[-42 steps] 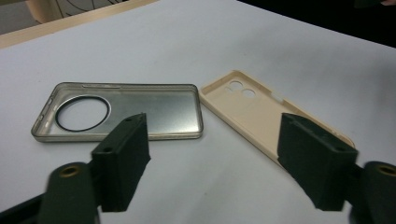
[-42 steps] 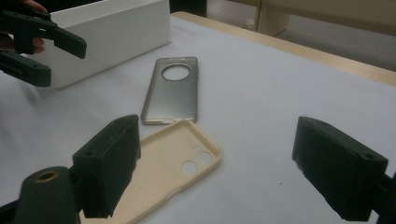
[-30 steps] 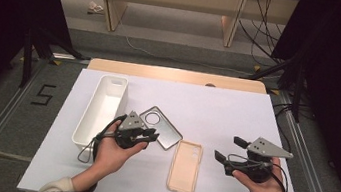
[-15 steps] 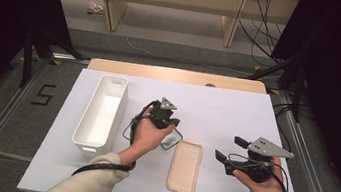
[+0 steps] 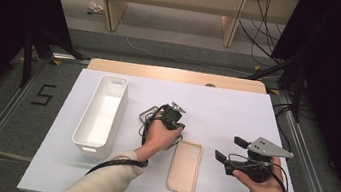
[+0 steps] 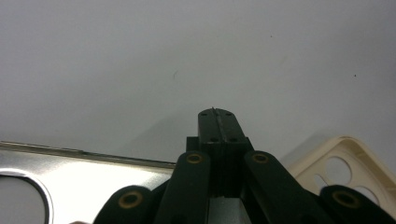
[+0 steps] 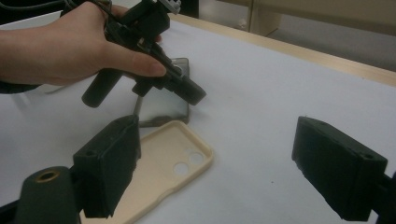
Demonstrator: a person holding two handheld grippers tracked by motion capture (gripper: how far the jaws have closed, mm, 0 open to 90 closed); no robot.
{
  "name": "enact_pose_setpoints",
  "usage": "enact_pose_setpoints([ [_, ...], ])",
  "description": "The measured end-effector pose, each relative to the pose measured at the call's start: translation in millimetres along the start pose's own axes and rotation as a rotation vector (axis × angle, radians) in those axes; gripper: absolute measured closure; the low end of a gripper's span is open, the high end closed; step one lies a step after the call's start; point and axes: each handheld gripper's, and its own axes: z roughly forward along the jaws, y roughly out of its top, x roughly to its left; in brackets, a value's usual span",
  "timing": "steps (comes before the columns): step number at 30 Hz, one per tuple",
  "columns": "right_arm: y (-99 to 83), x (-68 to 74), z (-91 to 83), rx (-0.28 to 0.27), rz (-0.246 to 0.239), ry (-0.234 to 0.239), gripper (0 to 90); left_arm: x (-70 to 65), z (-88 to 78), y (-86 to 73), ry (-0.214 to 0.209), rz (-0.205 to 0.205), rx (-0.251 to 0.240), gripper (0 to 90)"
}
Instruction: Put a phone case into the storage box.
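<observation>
The left gripper, its fingers pressed together on nothing, is hovering over the silver phone case, which is lying on the worktop just beside the cream phone case. With fingers this tight, it is risking only to push the silver case aside instead of catching it, while the right gripper is waiting with fingers spread. No brand is readable; only a "5" is marked on the floor.

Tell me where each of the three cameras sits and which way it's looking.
High view: above the person's side, facing forward and down on the white table; forearms and both tongs show.
Left gripper view: rides the left tongs, jaws together over the silver phone.
Right gripper view: rides the right tongs, jaws apart, facing the left hand.
Shared: the cream phone case appears in all three.
</observation>
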Motion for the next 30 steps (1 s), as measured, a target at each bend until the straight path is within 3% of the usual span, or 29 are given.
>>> enact_pose_setpoints([
  [10, 0.1, -0.1, -0.2, -0.001, -0.001, -0.002, 16.6, 1.1, 8.6, -3.3, -0.008, -0.012, 0.031, 90.0],
  [14, -0.1, -0.4, -0.2, 0.000, 0.002, -0.002, 16.5, 1.5, 6.9, -3.7, -0.009, 0.005, 0.046, 90.0],
  [17, 0.0, -0.3, -0.2, 0.000, 0.001, -0.002, 16.5, 1.9, 4.6, -4.2, -0.013, 0.018, 0.062, 90.0],
  [30, 0.1, -0.1, 0.1, 0.001, 0.003, -0.006, 16.5, -0.2, -15.6, -23.2, -0.023, 0.008, 0.080, 89.9],
])
